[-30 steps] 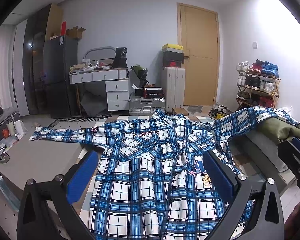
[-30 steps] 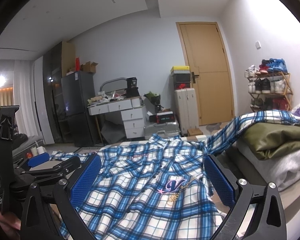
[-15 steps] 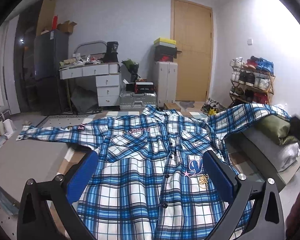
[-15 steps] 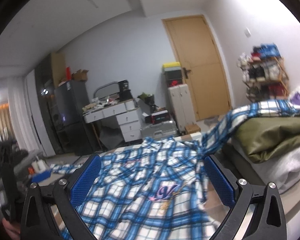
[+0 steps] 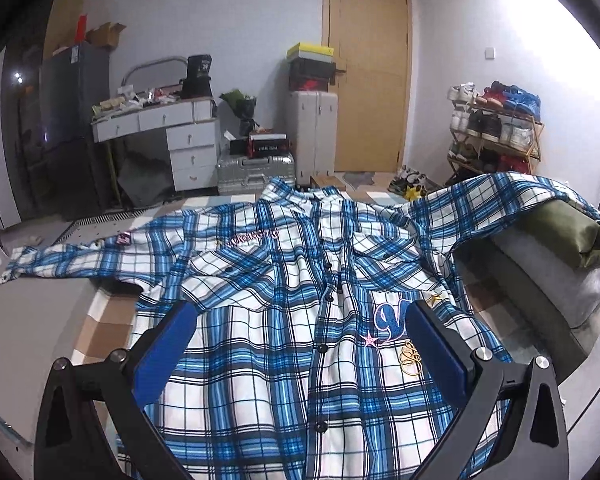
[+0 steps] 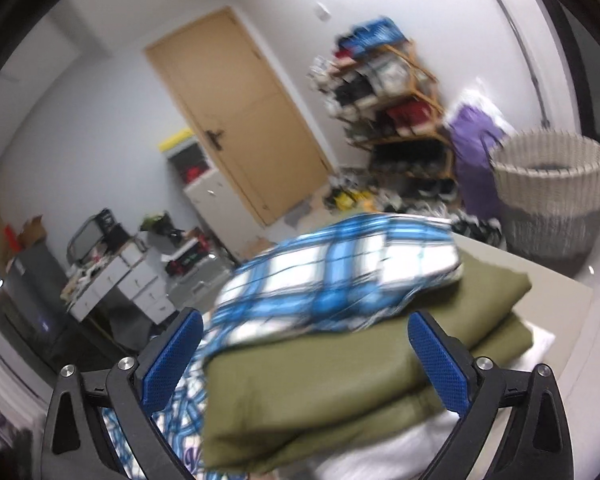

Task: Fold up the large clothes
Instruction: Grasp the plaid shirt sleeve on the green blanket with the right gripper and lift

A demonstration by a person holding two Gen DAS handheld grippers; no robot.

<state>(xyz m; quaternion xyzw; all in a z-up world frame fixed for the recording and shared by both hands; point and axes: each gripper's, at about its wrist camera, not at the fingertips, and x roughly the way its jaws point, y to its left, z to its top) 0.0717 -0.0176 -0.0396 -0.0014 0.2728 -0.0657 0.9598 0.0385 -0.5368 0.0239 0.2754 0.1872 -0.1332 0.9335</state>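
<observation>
A blue-and-white plaid shirt (image 5: pixel 300 312) lay face up and buttoned across the table (image 5: pixel 32 320), its collar toward twelve o'clock and its hem nearest the left gripper (image 5: pixel 300 344). That gripper hung over the lower front of the shirt with its blue-padded fingers (image 5: pixel 166 346) spread wide and nothing between them. One sleeve ran flat out toward nine o'clock over the grey tabletop; the other climbed toward two o'clock and draped over a folded olive-green garment (image 5: pixel 568 232), which sat on a folded grey one (image 5: pixel 548 276).

The right gripper (image 6: pixel 304 356) pointed at that same stack, its view blurred. Its fingers (image 6: pixel 440 360) also stood well apart, empty, with the olive-green fold (image 6: pixel 340 384) and the plaid sleeve (image 6: pixel 340 276) on top of it lying just ahead.

Beyond the table, at twelve o'clock, stood a wooden door (image 5: pixel 366 76). To its left were a pale upright suitcase (image 5: pixel 312 132) with boxes stacked on it, a silver case (image 5: pixel 256 170) lying on the floor, and a white desk (image 5: pixel 164 132) with drawers, cluttered on top, beside a dark fridge (image 5: pixel 74 120). At two o'clock a shoe rack (image 5: pixel 496 132) was crammed with shoes. In the right gripper's view a woven laundry basket (image 6: pixel 552 192) stood on the floor at two o'clock, next to a purple bag (image 6: pixel 474 160).
</observation>
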